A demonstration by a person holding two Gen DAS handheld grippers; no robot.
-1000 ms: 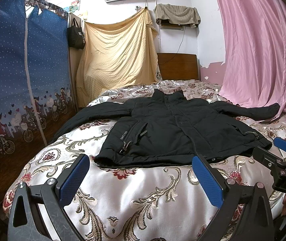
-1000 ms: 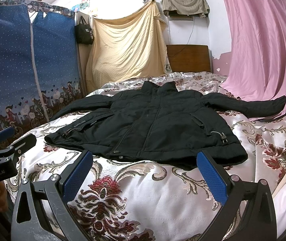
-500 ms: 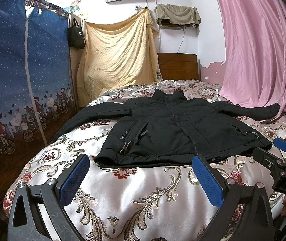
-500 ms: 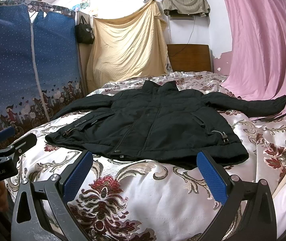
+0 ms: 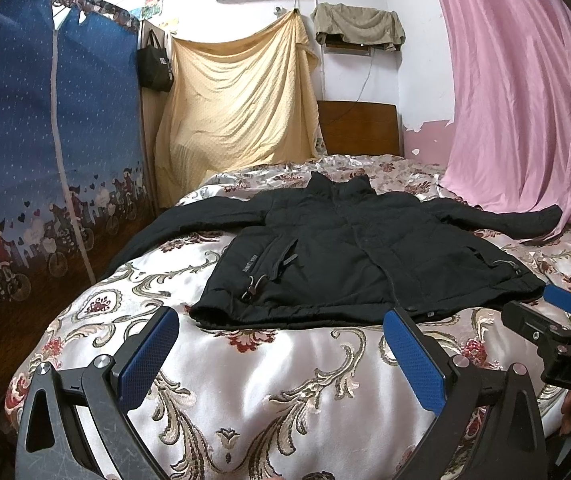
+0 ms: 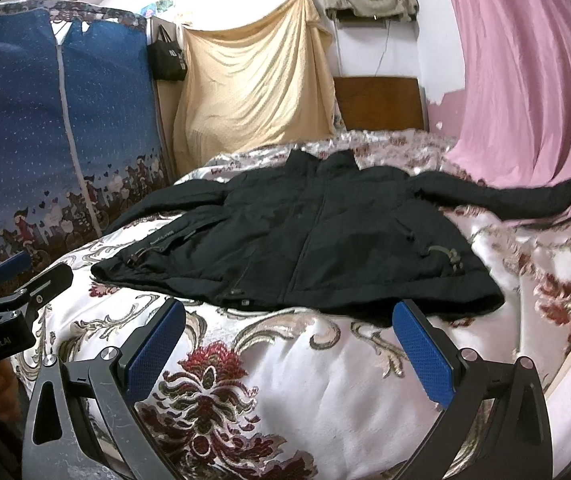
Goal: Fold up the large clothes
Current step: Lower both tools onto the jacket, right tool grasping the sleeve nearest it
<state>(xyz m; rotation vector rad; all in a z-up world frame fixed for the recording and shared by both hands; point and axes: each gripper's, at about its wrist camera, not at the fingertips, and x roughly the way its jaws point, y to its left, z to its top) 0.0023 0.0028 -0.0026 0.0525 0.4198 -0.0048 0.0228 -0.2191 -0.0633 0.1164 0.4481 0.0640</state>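
Observation:
A large black jacket [image 5: 349,256] [image 6: 309,232] lies flat and face up on the bed, collar toward the headboard, both sleeves spread out to the sides. My left gripper [image 5: 281,344] hovers open over the bedspread just short of the jacket's hem, nothing between its blue pads. My right gripper [image 6: 289,340] is open too, close to the hem, slightly right of the jacket's middle. Each gripper shows at the edge of the other's view: the right gripper [image 5: 557,320], the left gripper [image 6: 13,280].
The bed [image 5: 245,392] has a shiny floral cover. A blue fabric wardrobe [image 5: 45,160] stands along the left side. A pink curtain [image 5: 525,100] hangs on the right, touching the bed. A wooden headboard [image 5: 359,128] and yellow sheet [image 5: 237,100] are behind.
The right wrist view has shifted forward and tilted, bringing the jacket's hem nearer to the right gripper. The left gripper has barely moved. The jacket lies as before.

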